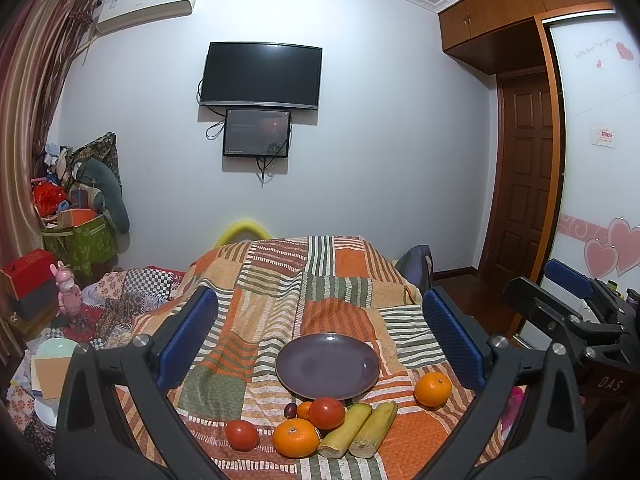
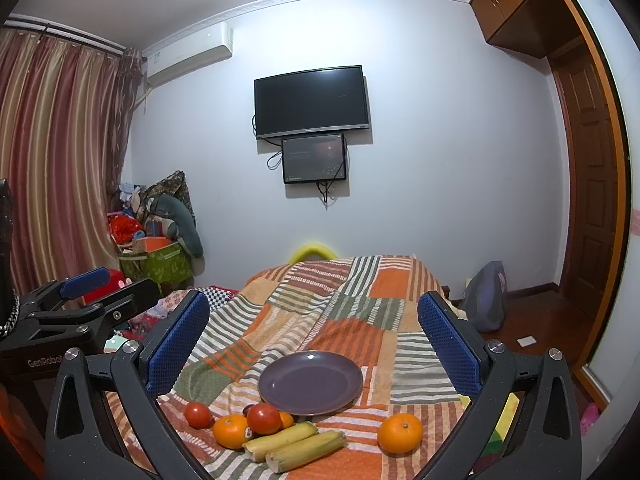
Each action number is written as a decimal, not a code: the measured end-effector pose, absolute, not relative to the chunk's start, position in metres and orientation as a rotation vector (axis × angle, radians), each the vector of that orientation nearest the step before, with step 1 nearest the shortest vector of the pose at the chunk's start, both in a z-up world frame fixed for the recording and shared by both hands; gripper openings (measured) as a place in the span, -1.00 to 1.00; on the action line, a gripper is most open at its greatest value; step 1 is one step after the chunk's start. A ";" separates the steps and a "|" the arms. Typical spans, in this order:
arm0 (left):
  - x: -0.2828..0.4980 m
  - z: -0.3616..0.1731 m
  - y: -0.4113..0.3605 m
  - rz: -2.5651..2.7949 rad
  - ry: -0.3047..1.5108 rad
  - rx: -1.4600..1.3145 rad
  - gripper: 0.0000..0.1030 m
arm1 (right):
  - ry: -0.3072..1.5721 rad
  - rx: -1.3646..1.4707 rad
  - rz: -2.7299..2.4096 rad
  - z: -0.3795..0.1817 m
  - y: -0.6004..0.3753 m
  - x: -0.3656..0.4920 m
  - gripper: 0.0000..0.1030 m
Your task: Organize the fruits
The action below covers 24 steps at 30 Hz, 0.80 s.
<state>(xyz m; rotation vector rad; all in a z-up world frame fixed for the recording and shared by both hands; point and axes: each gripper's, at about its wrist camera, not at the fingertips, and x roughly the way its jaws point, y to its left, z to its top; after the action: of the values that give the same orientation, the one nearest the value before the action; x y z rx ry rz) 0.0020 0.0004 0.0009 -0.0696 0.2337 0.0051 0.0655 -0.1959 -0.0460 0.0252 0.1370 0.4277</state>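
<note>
An empty purple plate lies on a patchwork cloth. In front of it lie two red tomatoes, two oranges, a small orange fruit, a dark plum and two yellow-green cane pieces. The right wrist view shows the same group: a tomato, an orange, the cane pieces. My left gripper is open above the fruit, empty. My right gripper is open, empty.
The patchwork cloth covers a raised surface that drops off at the far end. Bowls and a box sit at the left. Clutter bags stand by the curtain. A wooden door and wood floor are at the right.
</note>
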 end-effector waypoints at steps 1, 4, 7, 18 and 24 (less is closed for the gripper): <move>0.002 0.001 0.001 0.005 0.235 -0.070 1.00 | 0.137 0.025 0.428 -0.046 -0.196 0.065 1.00; 0.003 0.000 0.001 0.004 0.236 -0.072 1.00 | 0.136 0.024 0.428 -0.046 -0.195 0.065 1.00; 0.003 0.000 0.001 0.004 0.235 -0.073 1.00 | 0.137 0.024 0.428 -0.046 -0.195 0.065 1.00; 0.003 0.001 0.002 0.003 0.236 -0.074 1.00 | 0.135 0.024 0.429 -0.047 -0.195 0.065 1.00; 0.003 0.000 0.002 0.003 0.235 -0.074 1.00 | 0.135 0.023 0.428 -0.047 -0.195 0.065 1.00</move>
<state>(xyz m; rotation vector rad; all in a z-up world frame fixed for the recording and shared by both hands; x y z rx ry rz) 0.0026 0.0017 0.0003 -0.0737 0.2355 0.0026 0.0651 -0.1948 -0.0467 0.0229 0.1348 0.4284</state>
